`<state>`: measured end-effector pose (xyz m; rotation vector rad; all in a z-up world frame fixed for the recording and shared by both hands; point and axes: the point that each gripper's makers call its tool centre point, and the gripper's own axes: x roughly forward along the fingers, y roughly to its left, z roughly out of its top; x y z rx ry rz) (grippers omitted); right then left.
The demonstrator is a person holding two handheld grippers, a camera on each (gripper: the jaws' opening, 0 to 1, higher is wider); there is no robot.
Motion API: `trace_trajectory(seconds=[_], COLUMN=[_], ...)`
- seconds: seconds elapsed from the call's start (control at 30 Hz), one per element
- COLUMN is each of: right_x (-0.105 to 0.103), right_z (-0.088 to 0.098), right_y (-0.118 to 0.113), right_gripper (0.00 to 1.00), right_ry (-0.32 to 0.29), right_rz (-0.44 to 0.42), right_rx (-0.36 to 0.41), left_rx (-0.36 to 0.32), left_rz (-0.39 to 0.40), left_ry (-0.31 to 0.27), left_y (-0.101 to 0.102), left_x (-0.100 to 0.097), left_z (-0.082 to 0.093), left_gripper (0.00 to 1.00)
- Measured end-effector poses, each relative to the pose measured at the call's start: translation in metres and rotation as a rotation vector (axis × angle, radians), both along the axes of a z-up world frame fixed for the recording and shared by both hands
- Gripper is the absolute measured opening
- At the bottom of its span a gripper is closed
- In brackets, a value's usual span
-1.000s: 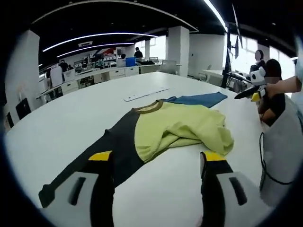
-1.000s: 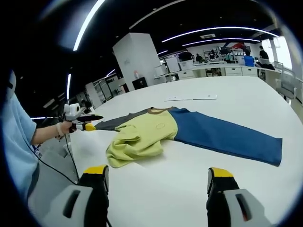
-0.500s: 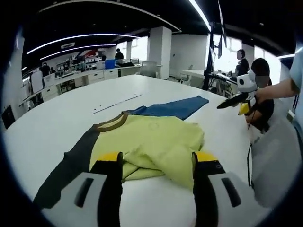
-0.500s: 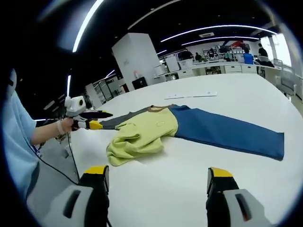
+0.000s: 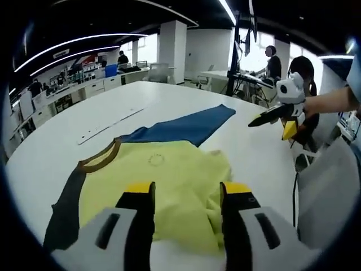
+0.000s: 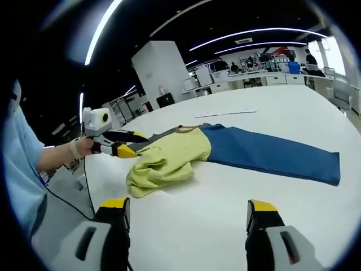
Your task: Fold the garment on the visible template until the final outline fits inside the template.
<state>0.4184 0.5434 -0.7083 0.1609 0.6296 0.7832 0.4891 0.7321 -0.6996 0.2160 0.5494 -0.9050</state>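
While both claws gape empty, garment [image 6: 225, 152] lies lengthwise, blue sleeve [image 6: 276, 155] rightward.

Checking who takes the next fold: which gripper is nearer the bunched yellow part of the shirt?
Left. The left gripper hangs right over the bunched yellow part, jaws open; the right gripper sits back over bare table.

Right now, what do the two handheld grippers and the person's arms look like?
Each gripper has light grey jaws lined black with yellow tips: left gripper, right gripper. In the right gripper view, the left one carries a white box and trails a black cable. The person wears a light blue sleeve.
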Motion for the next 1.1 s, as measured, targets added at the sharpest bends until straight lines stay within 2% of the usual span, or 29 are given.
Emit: trace_trajectory(seconds=[0.17,0.23,0.27,0.33,0.4,0.5,0.57,0.63,0.7,0.8,0.93,1.1], right_x=[0.001,0.001,0.001,0.0,-0.001,-0.003,-0.004,-0.004,-0.004,-0.005,-0.005,-0.007], right_z=[-0.001,-0.001,-0.002,-0.004,-0.005,-0.008,-0.009,-0.009,-0.01,-0.01,-0.01,-0.011], right_y=[-0.001,0.0,0.0,0.002,0.003,0.005,0.005,0.005,0.005,0.004,0.004,0.006], right_gripper=[0.85,0.85,0.85,0.84,0.84,0.84,0.84,0.84,0.83,0.83,0.83,0.83], right_ry=[0.001,0.001,0.001,0.008,0.011,0.017,0.02,0.021,0.022,0.024,0.023,0.026], right_rz=[-0.003,-0.006,-0.005,-0.003,-0.004,-0.003,-0.003,-0.005,-0.01,-0.013,-0.022,-0.017], right_rx=[0.0,0.005,0.005,0.008,0.013,0.014,0.016,0.019,0.022,0.021,0.03,0.031], left_rx=[0.025,0.033,0.044,0.111,0.114,0.128,0.163,0.201,0.206,0.237,0.293,0.311], left_rz=[-0.01,-0.005,-0.003,-0.013,-0.005,0.0,0.0,-0.006,-0.002,0.022,0.003,0.029], left_ry=[0.009,0.033,0.039,0.055,0.058,0.062,0.069,0.051,0.048,0.038,0.017,0.013], left_y=[-0.007,-0.01,-0.011,-0.012,-0.017,-0.021,-0.021,-0.019,-0.02,-0.018,-0.02,-0.019], left_x=[0.004,0.006,0.007,0.007,0.006,0.006,0.006,0.007,0.008,0.011,0.009,0.011], left_z=[-0.005,-0.011,-0.014,-0.024,-0.028,-0.032,-0.038,-0.042,-0.043,-0.046,-0.054,-0.058], left_gripper=[0.37,0.35,0.33,0.32,0.31,0.23,0.23,0.22,0.22,0.17,0.18,0.14])
